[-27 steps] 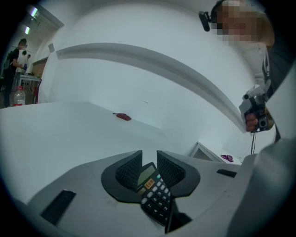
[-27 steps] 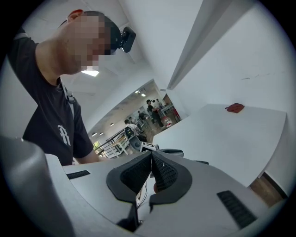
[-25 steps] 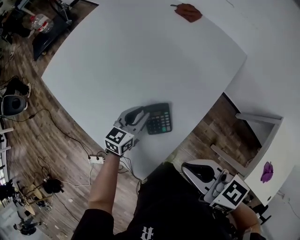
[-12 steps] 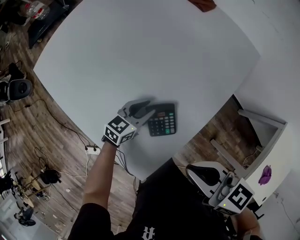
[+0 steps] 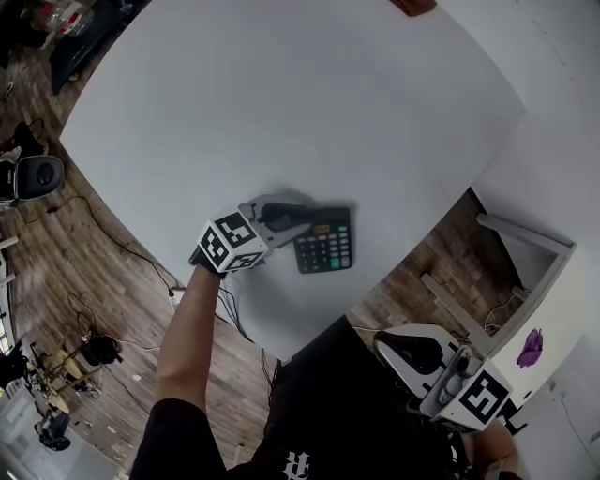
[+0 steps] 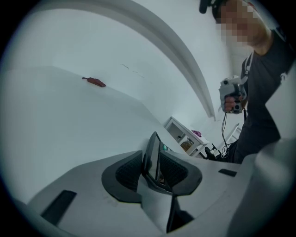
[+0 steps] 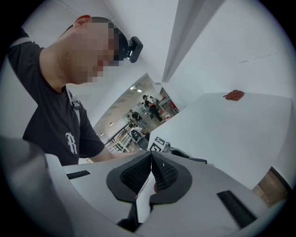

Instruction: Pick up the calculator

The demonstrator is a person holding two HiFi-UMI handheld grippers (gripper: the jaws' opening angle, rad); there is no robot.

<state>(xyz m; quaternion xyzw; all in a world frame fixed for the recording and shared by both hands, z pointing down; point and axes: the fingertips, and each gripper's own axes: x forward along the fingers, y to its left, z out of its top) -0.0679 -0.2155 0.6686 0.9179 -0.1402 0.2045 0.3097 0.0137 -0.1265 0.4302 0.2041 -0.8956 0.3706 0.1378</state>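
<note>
Head view: calculator lies flat near worktop front edge, L gripper at its left end. L jaws just opened wide, calculator edge sits between the 2 pads, not clamped. R gripper off worktop by person's body, jaws together, empty.

The white table lies bare nearly all over, so the calculator near its front edge can be reached freely from the far side and the right. The left gripper fills its left side, jaws having just been opening, that edge between them. A reddish scrap lies well apart at the far rim. A white shelf unit stands off the table's right.
</note>
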